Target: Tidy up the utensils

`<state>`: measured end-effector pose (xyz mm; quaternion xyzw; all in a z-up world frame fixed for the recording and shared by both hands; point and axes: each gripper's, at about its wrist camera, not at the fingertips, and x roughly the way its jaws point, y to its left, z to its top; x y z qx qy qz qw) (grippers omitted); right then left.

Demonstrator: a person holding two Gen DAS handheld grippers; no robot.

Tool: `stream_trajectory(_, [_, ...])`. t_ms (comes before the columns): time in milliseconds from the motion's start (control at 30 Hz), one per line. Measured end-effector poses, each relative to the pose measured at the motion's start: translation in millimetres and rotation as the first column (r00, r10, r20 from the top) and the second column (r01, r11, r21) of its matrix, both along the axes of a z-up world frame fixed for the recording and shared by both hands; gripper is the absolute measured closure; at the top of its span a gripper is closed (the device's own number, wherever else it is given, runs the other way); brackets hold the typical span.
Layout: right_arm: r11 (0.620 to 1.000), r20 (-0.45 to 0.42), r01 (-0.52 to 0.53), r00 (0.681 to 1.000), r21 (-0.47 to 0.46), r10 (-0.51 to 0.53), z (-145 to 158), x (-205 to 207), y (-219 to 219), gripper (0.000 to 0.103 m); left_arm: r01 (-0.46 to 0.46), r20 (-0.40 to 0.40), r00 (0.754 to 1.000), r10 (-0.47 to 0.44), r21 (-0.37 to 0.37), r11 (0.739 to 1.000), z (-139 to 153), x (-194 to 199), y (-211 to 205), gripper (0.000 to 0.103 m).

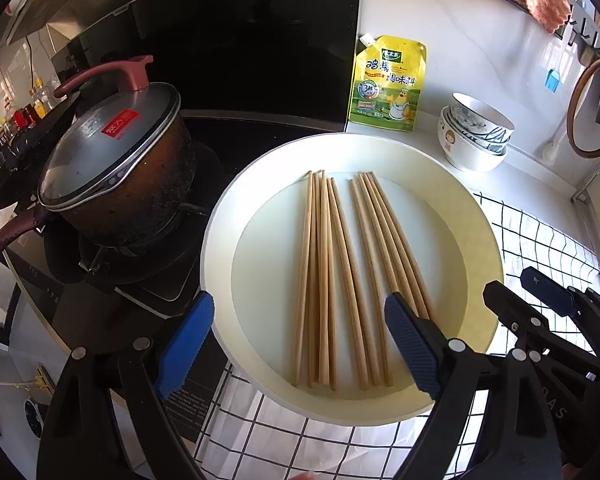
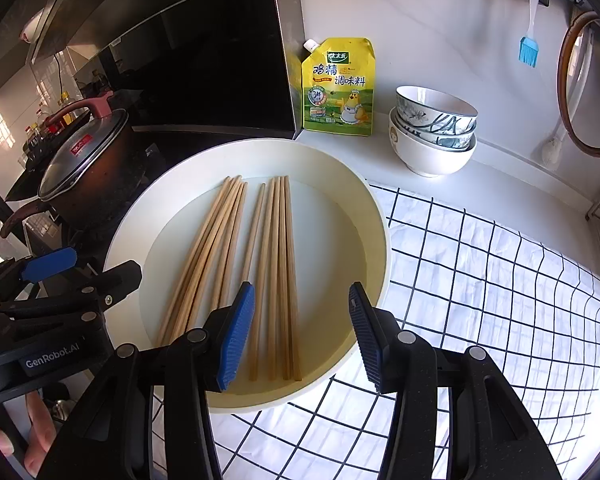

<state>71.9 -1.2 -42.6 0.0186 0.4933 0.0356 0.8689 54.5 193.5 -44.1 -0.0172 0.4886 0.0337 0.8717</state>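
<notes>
Wooden chopsticks (image 1: pixel 340 280) lie in two neat groups in round cream tray (image 1: pixel 220 240), tips far; left gripper (image 1: pixel 300 344) & right gripper (image 2: pixel 302 336) gape wide, empty, near rim – sorted or abt to be

Pot (image 1: pixel 112 168) left of tray (image 1: pixel 220 240); bowls (image 1: pixel 476 136) behind; cloth (image 2: pixel 500 280) bare
</notes>
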Motion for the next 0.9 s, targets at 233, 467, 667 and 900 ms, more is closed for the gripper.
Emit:
stream_trajectory(233, [1.0, 0.002, -0.001, 1.0, -0.002, 0.001, 0.6, -1.0, 0.7, 0.056, -0.011, -0.003, 1.0, 0.011, -0.006, 1.0, 0.6, -0.1, 2.4, 0.017])
stream_trajectory(467, [1.0, 0.004, -0.002, 1.0, -0.002, 0.002, 1.0, -2.0, 0.8, 0.056, -0.012, 0.002, 1.0, 0.012, -0.007, 1.0, 1.5, -1.1, 3.3, 0.017])
stream_trajectory(667, [1.0, 0.005, -0.003, 1.0, -0.003, 0.003, 1.6, -3.1, 1.3, 0.056, -0.016, -0.004, 1.0, 0.016, -0.003, 1.0, 1.9, -2.6, 2.3, 0.014])
stream_trajectory(900, [1.0, 0.008, 0.002, 1.0, -0.003, -0.002, 3.9, -6.9, 2.8, 0.056, -0.022, -0.004, 1.0, 0.022, 0.0, 1.0, 1.4, -5.2, 3.1, 0.013])
